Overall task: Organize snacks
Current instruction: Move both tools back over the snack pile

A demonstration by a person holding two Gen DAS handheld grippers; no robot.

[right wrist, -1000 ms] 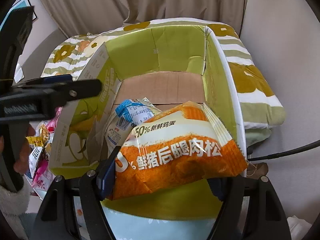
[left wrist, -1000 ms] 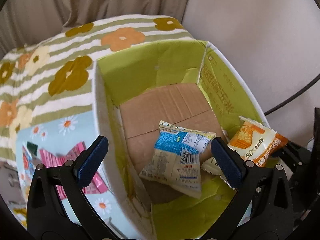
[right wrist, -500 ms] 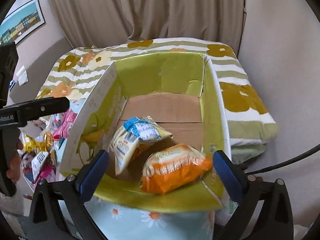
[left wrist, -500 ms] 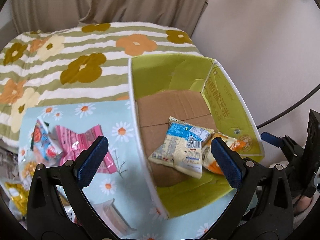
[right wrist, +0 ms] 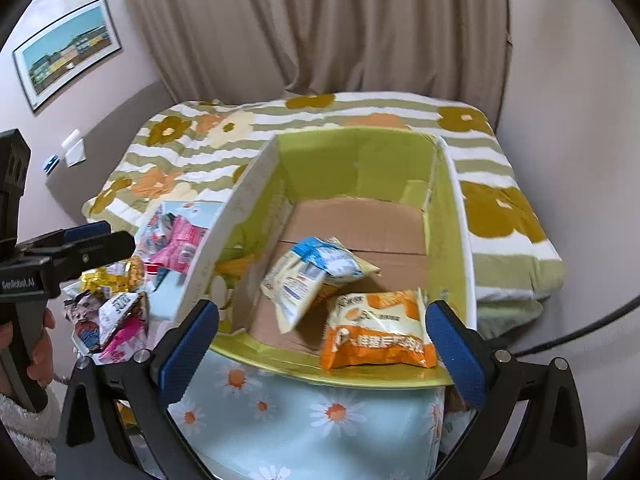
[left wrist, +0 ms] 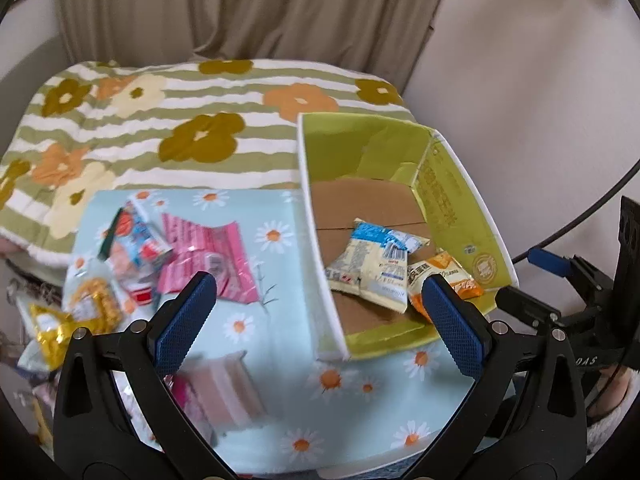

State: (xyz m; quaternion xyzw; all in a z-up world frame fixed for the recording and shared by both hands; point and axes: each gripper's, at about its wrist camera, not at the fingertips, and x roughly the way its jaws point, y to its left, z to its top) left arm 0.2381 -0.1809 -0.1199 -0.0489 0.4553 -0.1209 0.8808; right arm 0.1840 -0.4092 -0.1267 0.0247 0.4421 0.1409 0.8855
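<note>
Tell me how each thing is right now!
left gripper: open, empty
right gripper: open, empty
green box: open, two packets inside
orange packet: lying inside the box
blue-white packet: inside, tilted
pink packet: outside, on the daisy cloth

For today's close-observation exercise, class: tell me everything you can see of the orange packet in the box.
The orange packet is a sealed, shiny plastic pillow bag, orange with a cream band and printed writing. It lies flat in the box's near right corner on the cardboard floor, beside the blue-and-cream packet, which looks to overlap its edge. No fingers touch it.
</note>
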